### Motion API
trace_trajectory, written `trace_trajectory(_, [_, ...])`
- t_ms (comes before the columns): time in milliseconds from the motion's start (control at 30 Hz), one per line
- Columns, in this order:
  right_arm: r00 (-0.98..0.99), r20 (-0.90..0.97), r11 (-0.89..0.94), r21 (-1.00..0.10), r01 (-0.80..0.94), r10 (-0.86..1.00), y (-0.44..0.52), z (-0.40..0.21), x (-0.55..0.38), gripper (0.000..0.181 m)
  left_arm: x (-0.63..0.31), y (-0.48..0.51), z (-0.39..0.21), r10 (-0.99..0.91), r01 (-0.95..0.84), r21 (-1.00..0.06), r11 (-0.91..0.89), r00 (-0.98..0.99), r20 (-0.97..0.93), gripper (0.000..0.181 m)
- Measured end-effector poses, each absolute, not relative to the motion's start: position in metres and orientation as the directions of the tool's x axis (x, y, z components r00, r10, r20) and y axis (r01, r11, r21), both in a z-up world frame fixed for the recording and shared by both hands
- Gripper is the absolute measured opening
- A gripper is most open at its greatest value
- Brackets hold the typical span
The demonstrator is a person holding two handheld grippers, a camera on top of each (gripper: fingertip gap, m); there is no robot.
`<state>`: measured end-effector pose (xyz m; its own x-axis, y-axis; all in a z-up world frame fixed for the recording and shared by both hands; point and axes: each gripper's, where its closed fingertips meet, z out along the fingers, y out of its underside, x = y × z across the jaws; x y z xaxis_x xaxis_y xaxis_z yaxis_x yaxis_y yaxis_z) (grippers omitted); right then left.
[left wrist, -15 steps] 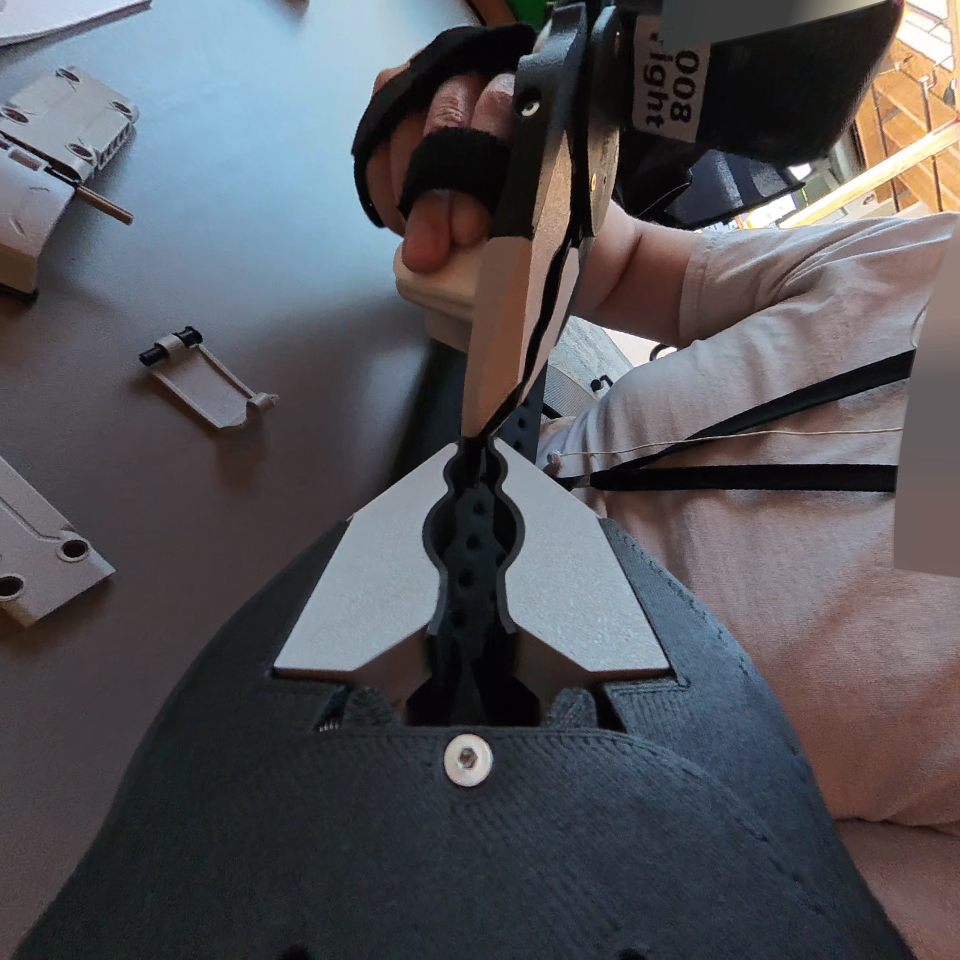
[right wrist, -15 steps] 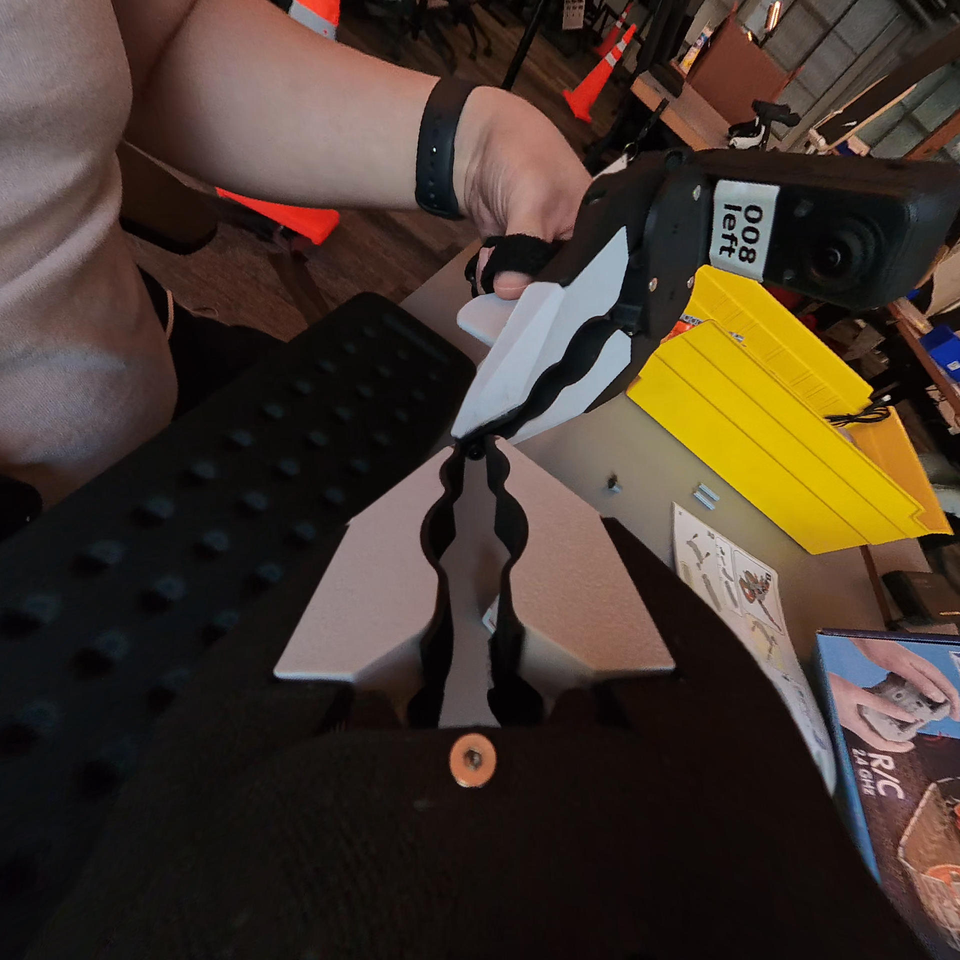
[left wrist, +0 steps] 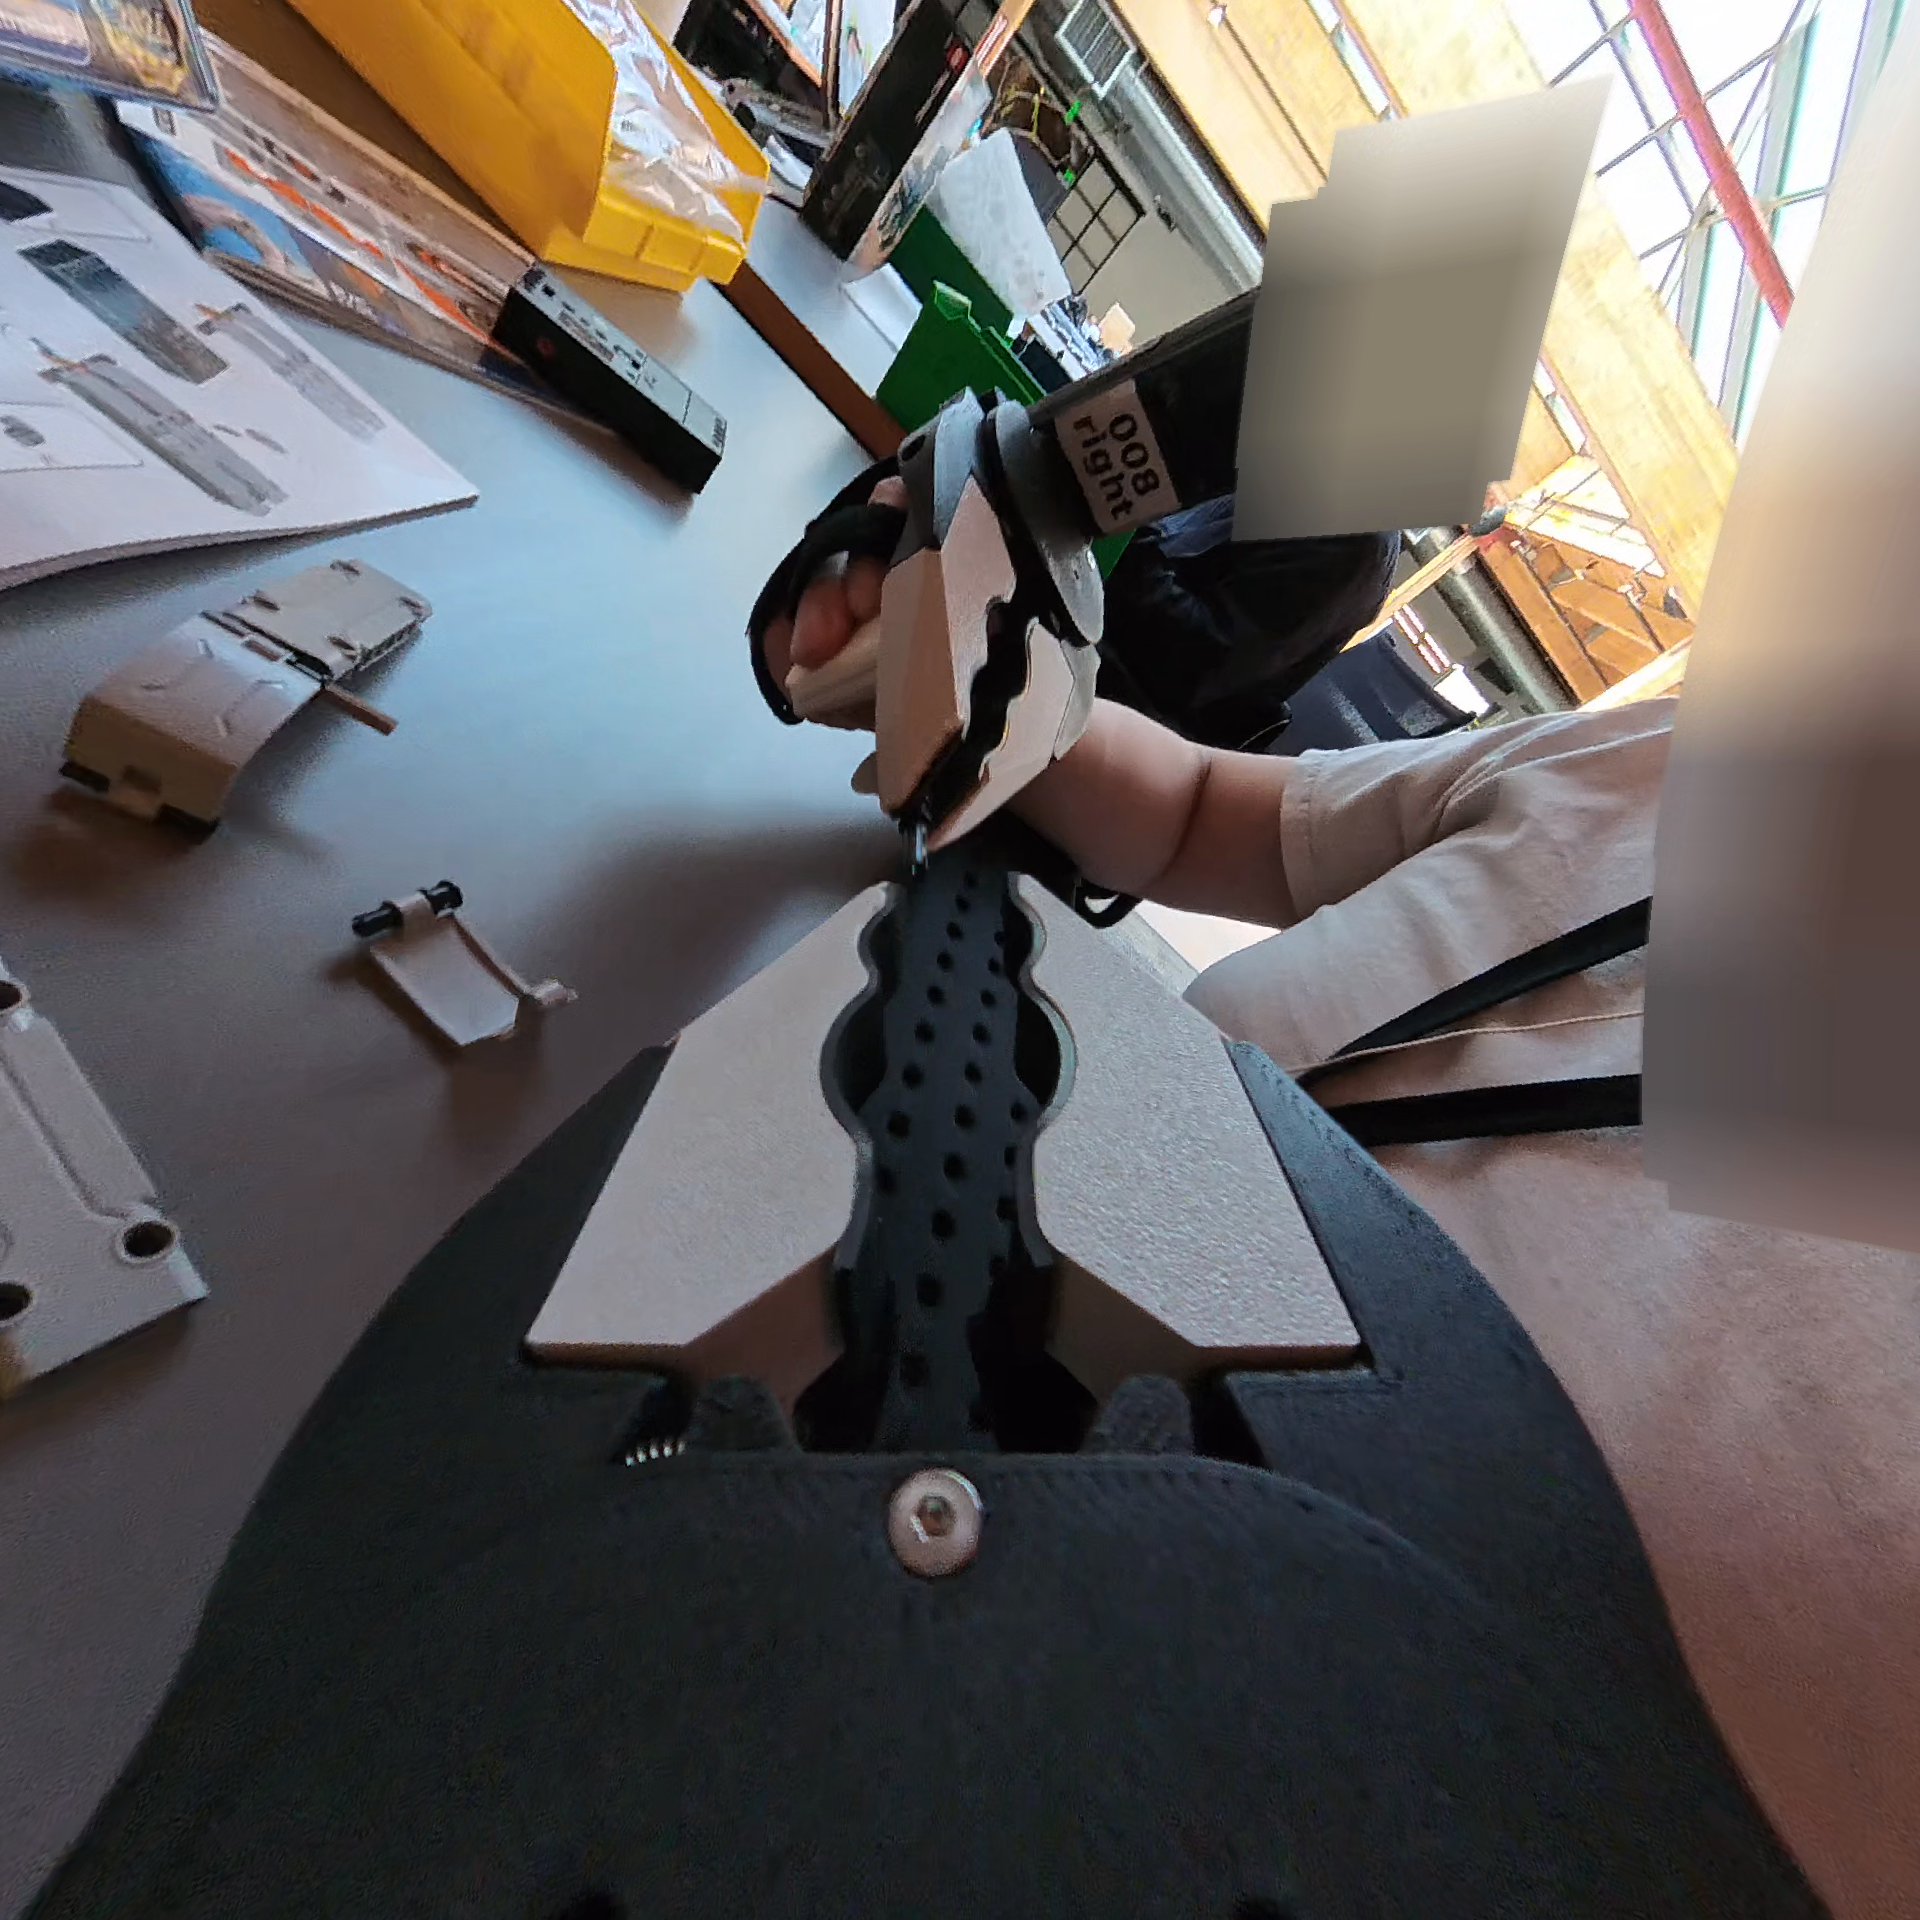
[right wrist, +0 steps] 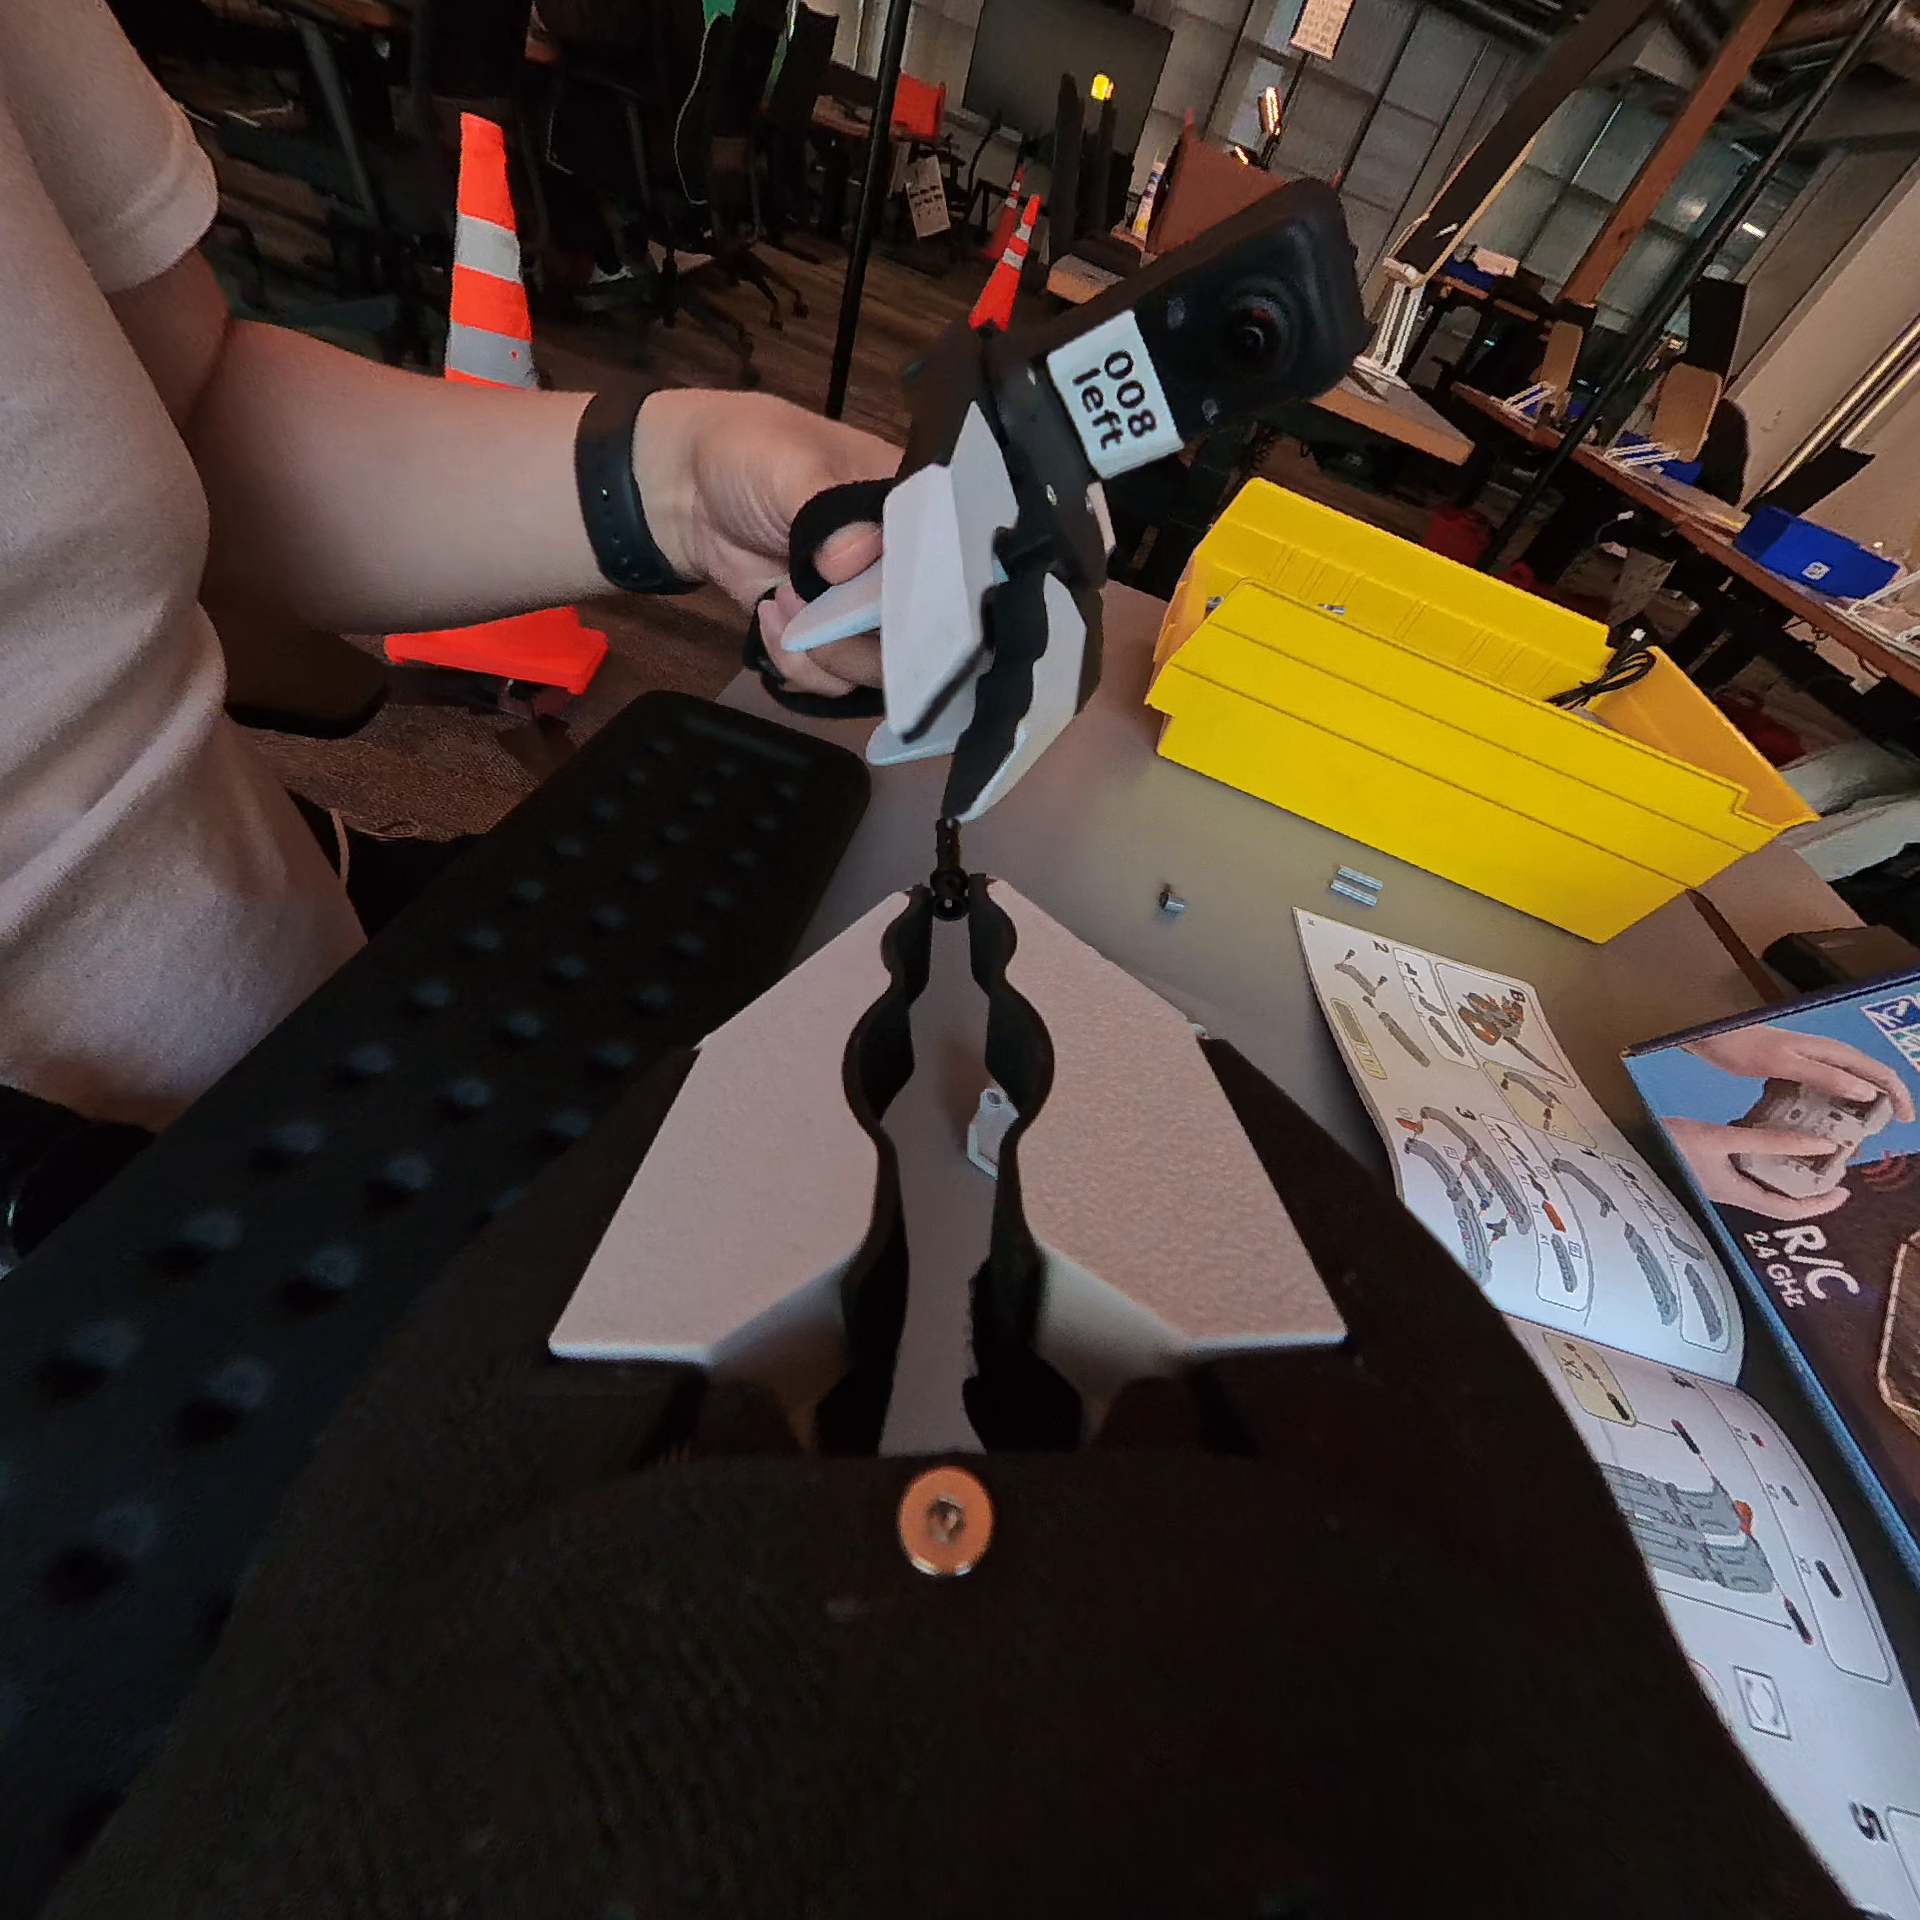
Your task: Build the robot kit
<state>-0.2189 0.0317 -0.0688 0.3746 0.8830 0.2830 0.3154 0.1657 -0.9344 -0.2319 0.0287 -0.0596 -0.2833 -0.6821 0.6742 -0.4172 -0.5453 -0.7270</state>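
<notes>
Two tools up over the worktop, tip to tip. Left tool is clamped on one black perforated strap. Right tool is pinched on one small black pin. Two yellow bins sit further right.

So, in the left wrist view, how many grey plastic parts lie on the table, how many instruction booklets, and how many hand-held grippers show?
Grey plastic parts: 3 (curved assembly, small flap, holed plate)
Instruction booklet: 1
Hand-held grippers: 2 (left hand-held gripper shut on black holed strip; right hand-held gripper shut on small black pin)
Total: 6
</notes>
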Motion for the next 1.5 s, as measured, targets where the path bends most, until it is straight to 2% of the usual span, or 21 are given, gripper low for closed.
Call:
trace_trajectory(67, [0.368, 0.276, 0.158, -0.935, 0.319, 0.888, 0.031, -0.072, -0.22, 0.006, -0.226, 0.03, -0.059, -0.686, -0.396, -0.733, -0.553, -0.284, 0.67, 0.011])
trace_trajectory(267, [0.375, 0.27, 0.161, -0.941, 0.298, 0.887, 0.031, -0.069, -0.221, 0.006, -0.221, 0.03, -0.069, -0.713, -0.439, -0.734, -0.519, -0.252, 0.655, 0.011])
trace_trajectory(367, [0.383, 0.271, 0.158, -0.94, 0.301, 0.883, 0.032, -0.07, -0.221, 0.006, -0.221, 0.027, -0.074, -0.724, -0.464, -0.738, -0.49, -0.254, 0.641, 0.003])
trace_trajectory(533, [0.385, 0.26, 0.159, -0.948, 0.275, 0.885, 0.032, -0.07, -0.221, 0.008, -0.222, 0.025, -0.074, -0.703, -0.469, -0.724, -0.506, -0.261, 0.661, 0.002])
trace_trajectory(900, [0.367, 0.332, 0.172, -0.898, 0.404, 0.869, 0.034, -0.09, -0.226, 0.013, -0.22, 0.024, -0.086, -0.709, -0.511, -0.698, -0.502, -0.22, 0.67, 0.002])
trace_trajectory(1233, [0.378, 0.26, 0.178, -0.955, 0.238, 0.889, 0.029, -0.063, -0.221, 0.015, -0.222, 0.019, -0.074, -0.655, -0.477, -0.696, -0.536, -0.285, 0.7, 0.002])
trace_trajectory(1400, [0.36, 0.27, 0.178, -0.947, 0.268, 0.893, 0.026, -0.067, -0.223, 0.014, -0.222, 0.015, -0.074, -0.653, -0.487, -0.698, -0.526, -0.295, 0.698, 0.002])
trace_trajectory(1500, [0.347, 0.276, 0.182, -0.943, 0.28, 0.896, 0.024, -0.069, -0.224, 0.007, -0.221, 0.014, -0.072, -0.641, -0.486, -0.695, -0.53, -0.306, 0.703, 0.002])
